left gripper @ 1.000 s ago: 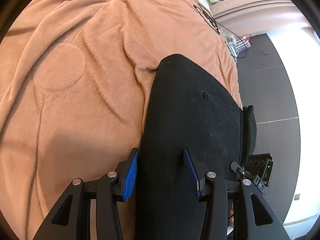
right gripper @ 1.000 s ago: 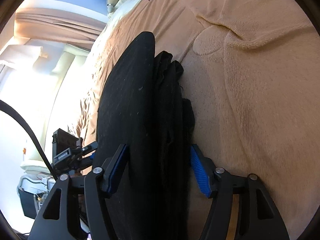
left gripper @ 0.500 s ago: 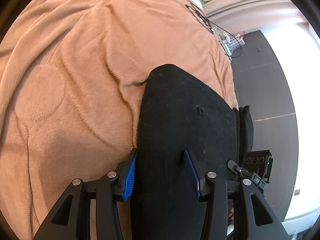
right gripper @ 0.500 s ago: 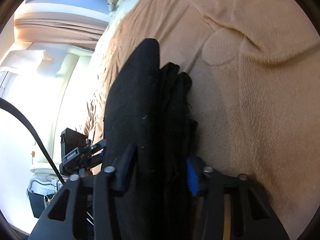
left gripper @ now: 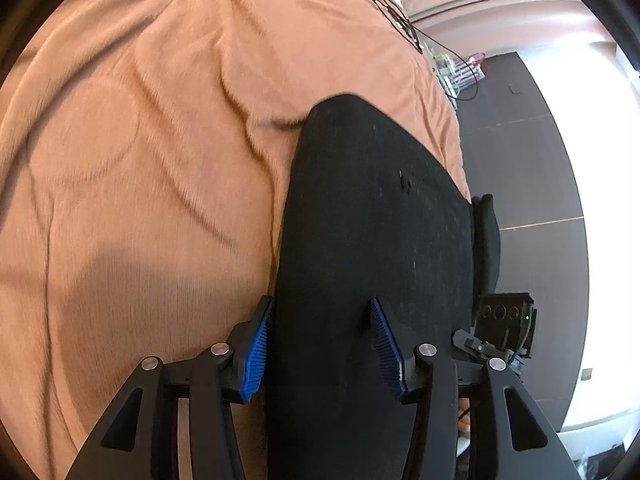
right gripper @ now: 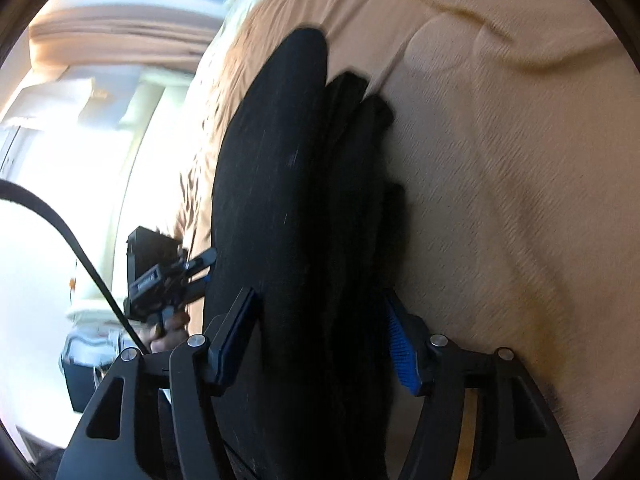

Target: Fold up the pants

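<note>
Here, black pants [left gripper: 372,216] folded into a thick stack on the bed's tan blanket [left gripper: 140,160], near its edge by the dark floor [left gripper: 532,168]. Left hand-held gripper [left gripper: 320,344] half open astride the near end of the stack, blue pads beside the cloth, jaws just widened a little; firm grip not clear. Right hand-held gripper [right gripper: 320,340] likewise straddling the layered edge, jaws just reopened, cloth between them, pads apparently not pressing. Other gripper and a hand [right gripper: 168,332] visible at left in the blurred right view.
</note>
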Tool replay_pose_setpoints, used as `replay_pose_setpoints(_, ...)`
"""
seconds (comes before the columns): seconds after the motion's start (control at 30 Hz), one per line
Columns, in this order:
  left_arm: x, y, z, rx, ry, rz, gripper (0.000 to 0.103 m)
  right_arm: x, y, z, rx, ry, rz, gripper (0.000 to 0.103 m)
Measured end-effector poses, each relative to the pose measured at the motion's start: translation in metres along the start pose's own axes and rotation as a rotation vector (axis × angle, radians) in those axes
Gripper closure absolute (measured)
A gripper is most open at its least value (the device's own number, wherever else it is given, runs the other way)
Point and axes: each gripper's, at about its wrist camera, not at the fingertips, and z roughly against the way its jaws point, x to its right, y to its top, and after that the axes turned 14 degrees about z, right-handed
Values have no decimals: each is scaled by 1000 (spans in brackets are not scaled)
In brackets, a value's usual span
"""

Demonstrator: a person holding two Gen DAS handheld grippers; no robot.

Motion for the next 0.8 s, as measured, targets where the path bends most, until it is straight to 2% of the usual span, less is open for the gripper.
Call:
replay_pose_setpoints(0.3, -8, -18, 5, -1, -34, -3, 53, 1, 16, -18, -10, 18, 52, 43)
replay_pose_setpoints(0.43, -5, -19, 7, 11, -31, -2, 53, -6, 19, -25, 2, 6, 74, 52)
replay_pose_setpoints(0.57, 3, -25, 15, 26, -26, -38, 59, -19, 18, -24, 13, -2, 86, 69)
replay_pose_setpoints(0.8, 15, -38, 31, 61, -59, -69, 59, -48, 12, -12, 39, -80, 151, 74)
